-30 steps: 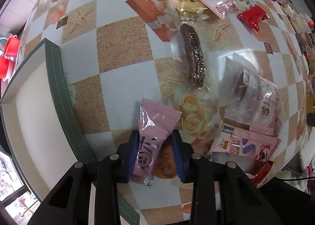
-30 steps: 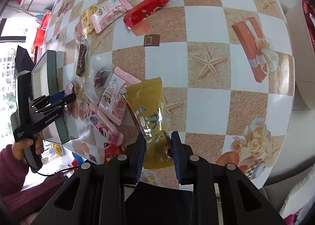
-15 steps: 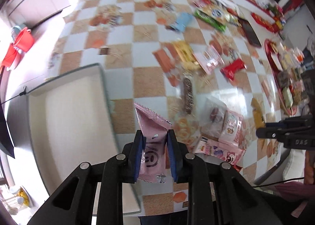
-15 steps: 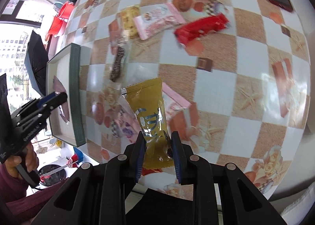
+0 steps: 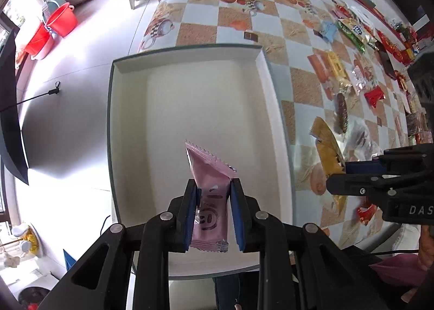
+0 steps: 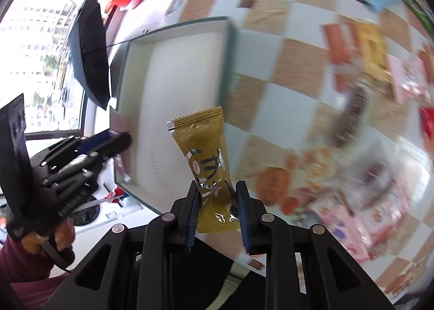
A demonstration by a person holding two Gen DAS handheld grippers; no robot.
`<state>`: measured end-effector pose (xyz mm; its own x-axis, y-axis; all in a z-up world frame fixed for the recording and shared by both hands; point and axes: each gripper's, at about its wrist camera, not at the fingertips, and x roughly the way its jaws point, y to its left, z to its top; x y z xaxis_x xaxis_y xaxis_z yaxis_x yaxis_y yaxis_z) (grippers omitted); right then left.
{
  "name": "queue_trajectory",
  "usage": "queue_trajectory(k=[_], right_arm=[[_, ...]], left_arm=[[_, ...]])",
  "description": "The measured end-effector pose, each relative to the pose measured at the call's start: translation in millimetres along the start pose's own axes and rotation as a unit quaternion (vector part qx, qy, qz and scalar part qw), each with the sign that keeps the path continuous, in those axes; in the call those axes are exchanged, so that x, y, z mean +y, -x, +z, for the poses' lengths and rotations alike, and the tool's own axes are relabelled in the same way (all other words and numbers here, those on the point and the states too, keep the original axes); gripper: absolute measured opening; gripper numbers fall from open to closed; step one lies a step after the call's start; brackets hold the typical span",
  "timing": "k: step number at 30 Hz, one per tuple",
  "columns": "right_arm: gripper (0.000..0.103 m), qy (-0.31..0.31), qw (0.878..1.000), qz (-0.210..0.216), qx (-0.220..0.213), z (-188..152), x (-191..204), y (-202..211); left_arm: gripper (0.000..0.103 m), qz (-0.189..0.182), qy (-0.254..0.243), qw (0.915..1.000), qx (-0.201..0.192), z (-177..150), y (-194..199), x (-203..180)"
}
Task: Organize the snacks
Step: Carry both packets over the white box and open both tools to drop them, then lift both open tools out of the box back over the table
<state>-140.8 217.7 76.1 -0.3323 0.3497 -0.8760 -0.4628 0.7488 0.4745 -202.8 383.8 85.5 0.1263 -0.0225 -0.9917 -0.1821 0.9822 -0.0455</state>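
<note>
My left gripper (image 5: 213, 192) is shut on a pink snack packet (image 5: 210, 193) and holds it above the near part of a white box with a green rim (image 5: 190, 101). My right gripper (image 6: 217, 196) is shut on a yellow snack packet (image 6: 206, 158) and holds it above the table beside the box's right side (image 6: 226, 65). The right gripper (image 5: 350, 171) with the yellow packet (image 5: 326, 152) shows at the right of the left wrist view. The left gripper (image 6: 119, 139) shows over the box in the right wrist view.
Several loose snacks lie on the checkered table right of the box: a dark bar (image 5: 341, 111), a red packet (image 5: 374, 95), a yellow packet (image 5: 336, 65), pink packets (image 6: 341, 217). A black umbrella (image 6: 89, 54) and red buckets (image 5: 62, 19) are on the floor to the left.
Both grippers have lifted their packets off the table and swung left. The left one now holds the pink packet over the box; the right one has come close beside the box.
</note>
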Motion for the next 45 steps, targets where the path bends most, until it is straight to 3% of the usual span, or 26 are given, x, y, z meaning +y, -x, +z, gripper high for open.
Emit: queue_trajectory(k=[3,5,6,7,8,9,13,16,20,23,25,26,27,29,31,32,34,35,37,39,40,43,45], right_arm=[[0.027,0.011,1.000,-0.002,0.019,9.6,27.2,-24.7],[0.031,0.017,0.999,-0.010,0.031,12.3,39.7,-39.7],[0.036,0.016,0.999,-0.019,0.038,14.1,43.2,-45.3],[0.065,0.013,0.999,-0.031,0.040,15.6,45.9,-49.2],[0.095,0.009,0.998,-0.043,0.038,15.3,45.7,-50.1],[0.101,0.004,0.998,-0.054,0.029,15.0,44.6,-48.1],[0.102,-0.035,0.996,-0.084,0.004,1.0,16.7,-30.0],[0.102,-0.079,0.991,-0.108,-0.015,-9.2,-13.9,-12.5],[0.102,-0.125,0.984,-0.117,-0.043,-34.4,-59.7,16.2],[0.102,-0.140,0.981,-0.121,-0.065,-57.1,-87.3,40.0],[0.102,-0.150,0.977,-0.129,-0.073,-72.3,-105.4,54.0],[0.102,-0.155,0.976,-0.132,-0.072,-76.9,-117.1,59.0],[0.102,-0.160,0.976,-0.132,-0.068,-82.7,-126.9,61.5],[0.102,-0.169,0.975,-0.136,-0.057,-96.0,-149.3,64.3],[0.102,-0.178,0.973,-0.139,-0.041,-109.4,-167.7,62.9],[0.102,-0.182,0.973,-0.136,-0.033,-114.2,-173.9,59.8],[0.102,-0.185,0.974,-0.127,-0.018,-124.9,-183.8,51.3],[0.102,-0.182,0.976,-0.122,-0.007,-128.2,-186.0,45.4],[0.102,-0.162,0.979,-0.119,0.019,-133.5,-184.6,30.4],[0.102,-0.128,0.985,-0.110,0.043,-135.8,-175.9,15.3],[0.102,-0.105,0.987,-0.102,0.061,-136.5,-169.2,5.3],[0.102,-0.036,0.988,-0.109,0.104,-138.3,-149.6,-22.6],[0.102,-0.003,0.984,-0.133,0.115,-136.8,-140.9,-36.0]], left_arm=[[0.031,0.008,-0.010,0.9997,0.018,-7.9,-13.6,10.6],[0.043,0.007,-0.023,0.9995,0.021,-12.9,-17.7,14.4],[0.058,0.006,-0.028,0.9994,0.017,-14.5,-17.2,16.3],[0.072,0.006,-0.033,0.9994,0.011,-15.5,-15.9,17.3],[0.075,0.006,-0.040,0.9992,0.002,-16.0,-13.5,18.0],[0.078,0.002,-0.048,0.9988,-0.007,-15.7,-10.2,18.2],[0.078,-0.003,-0.085,0.9956,-0.040,-4.7,4.8,8.6],[0.078,-0.009,-0.072,0.9900,-0.121,8.9,40.3,0.7],[0.079,-0.043,0.004,0.9656,-0.257,30.0,106.5,-6.7],[0.087,-0.058,0.065,0.9287,-0.361,39.4,153.1,-21.8],[0.093,-0.056,0.099,0.9137,-0.390,47.6,169.7,-32.5],[0.093,-0.061,0.121,0.9118,-0.388,51.9,173.4,-37.1],[0.093,-0.061,0.142,0.9140,-0.375,56.6,173.6,-42.2],[0.093,-0.006,0.151,0.9190,-0.364,59.7,172.1,-59.0],[0.093,0.070,0.117,0.9166,-0.376,53.9,171.3,-81.3],[0.093,0.076,0.096,0.9209,-0.370,52.8,169.9,-88.8],[0.093,0.014,0.091,0.9382,-0.334,52.0,163.7,-93.2],[0.093,-0.011,0.107,0.9414,-0.320,51.4,162.0,-92.7],[0.093,0.002,0.130,0.9354,-0.329,45.4,167.2,-95.7],[0.093,0.058,0.118,0.9264,-0.353,42.0,177.4,-101.9],[0.093,0.078,0.100,0.9263,-0.355,41.9,181.0,-106.7],[0.093,0.092,0.055,0.9505,-0.292,47.8,177.7,-118.4],[0.093,0.104,0.041,0.9605,-0.255,45.2,170.0,-127.8]])
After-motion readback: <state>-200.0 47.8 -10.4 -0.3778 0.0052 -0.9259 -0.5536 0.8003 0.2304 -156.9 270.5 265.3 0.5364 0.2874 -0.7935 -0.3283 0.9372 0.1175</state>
